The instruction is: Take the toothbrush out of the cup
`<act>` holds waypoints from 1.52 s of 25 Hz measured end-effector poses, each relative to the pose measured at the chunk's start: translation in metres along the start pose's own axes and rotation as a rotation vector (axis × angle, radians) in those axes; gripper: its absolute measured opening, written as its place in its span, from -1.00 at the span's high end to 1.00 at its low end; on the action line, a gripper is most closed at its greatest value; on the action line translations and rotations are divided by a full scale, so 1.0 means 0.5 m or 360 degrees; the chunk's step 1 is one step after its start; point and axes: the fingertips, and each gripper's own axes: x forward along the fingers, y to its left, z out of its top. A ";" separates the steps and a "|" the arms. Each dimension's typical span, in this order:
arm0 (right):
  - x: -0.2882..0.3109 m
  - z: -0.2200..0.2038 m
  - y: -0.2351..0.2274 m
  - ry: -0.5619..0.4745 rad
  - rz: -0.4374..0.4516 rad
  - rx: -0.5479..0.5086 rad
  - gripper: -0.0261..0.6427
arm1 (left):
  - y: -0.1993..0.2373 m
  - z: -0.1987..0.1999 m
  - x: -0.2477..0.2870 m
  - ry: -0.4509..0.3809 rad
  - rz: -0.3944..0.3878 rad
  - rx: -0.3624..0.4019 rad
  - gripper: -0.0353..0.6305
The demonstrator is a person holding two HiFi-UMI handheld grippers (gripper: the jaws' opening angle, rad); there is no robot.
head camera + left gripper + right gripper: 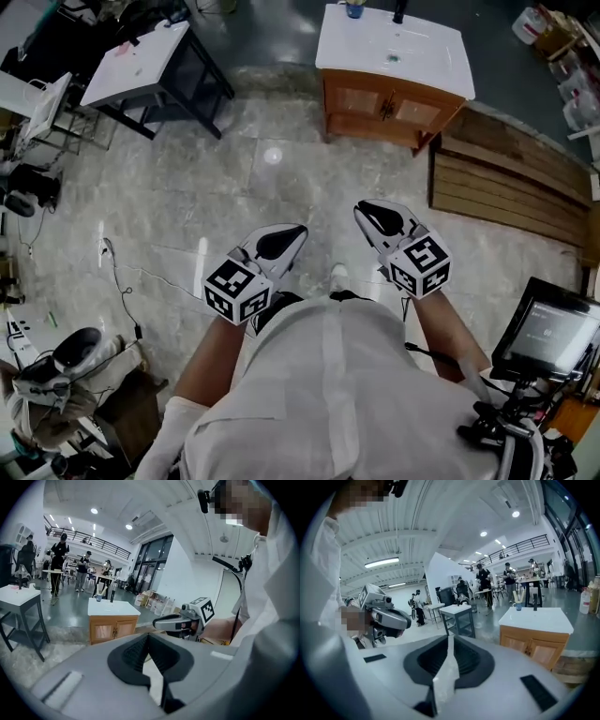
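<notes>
The cup (518,606) is small and blue. It stands upright near the back edge of the white counter (536,619), well ahead of me. The toothbrush (517,596) is in it: pale handles rise from the rim and lean apart in a V. It is too small for me to tell brush from brush. In the head view the cup (354,9) sits at the counter's far edge, partly cut off by the frame.

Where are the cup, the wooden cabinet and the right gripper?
cup (517,606): right gripper view, on the cup's body.
wooden cabinet (361,100): head view, on its left door.
right gripper (370,214): head view, at its closed fingertips.
</notes>
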 end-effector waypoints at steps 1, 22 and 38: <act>-0.004 0.004 -0.026 -0.0006 -0.0007 0.0007 0.90 | 0.001 0.013 0.027 0.0002 -0.0014 0.0000 0.88; 0.093 0.122 -0.417 0.0049 -0.0436 0.0087 0.86 | 0.274 0.259 0.391 0.0014 -0.0323 0.0135 0.88; 0.348 0.302 -0.759 0.0008 -0.0568 0.0002 0.72 | 0.557 0.391 0.514 -0.0021 -0.0263 0.0021 0.88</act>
